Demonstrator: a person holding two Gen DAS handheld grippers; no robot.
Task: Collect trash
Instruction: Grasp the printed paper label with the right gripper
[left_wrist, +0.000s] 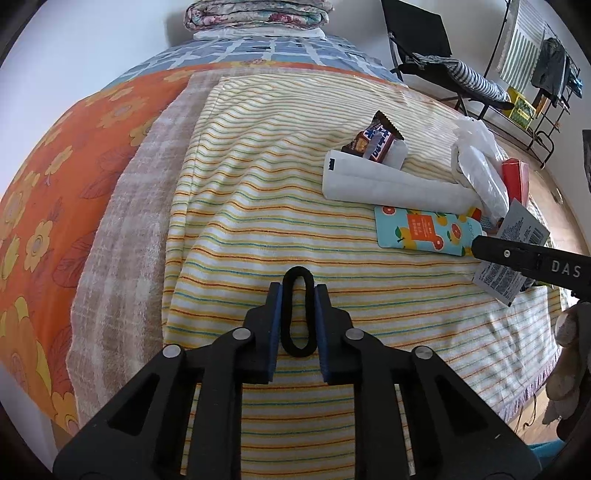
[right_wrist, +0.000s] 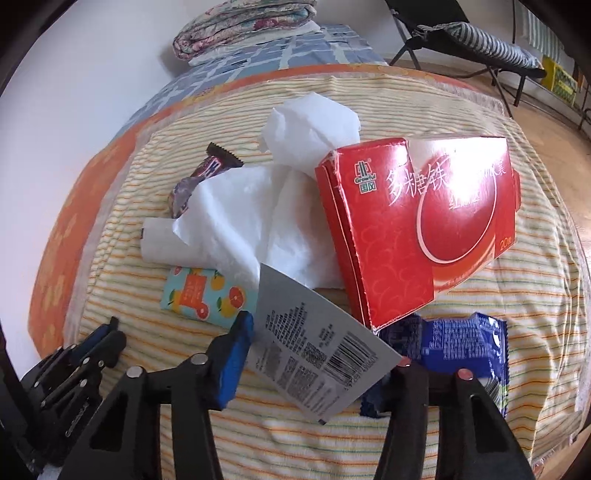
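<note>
Our left gripper jaws clamp the black hair tie, squeezed flat between them. Right gripper jaws straddle the grey packet; contact unclear. We should seat both pads on it before lifting off the bed.

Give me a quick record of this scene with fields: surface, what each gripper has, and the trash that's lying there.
surface: striped towel on a bed
left gripper: pads squeezing a black hair tie
right gripper: grey printed sachet between its fingers, contact unclear
trash: red box, white tissue, blue wrapper, citrus-print packet, brown candy wrapper
</note>
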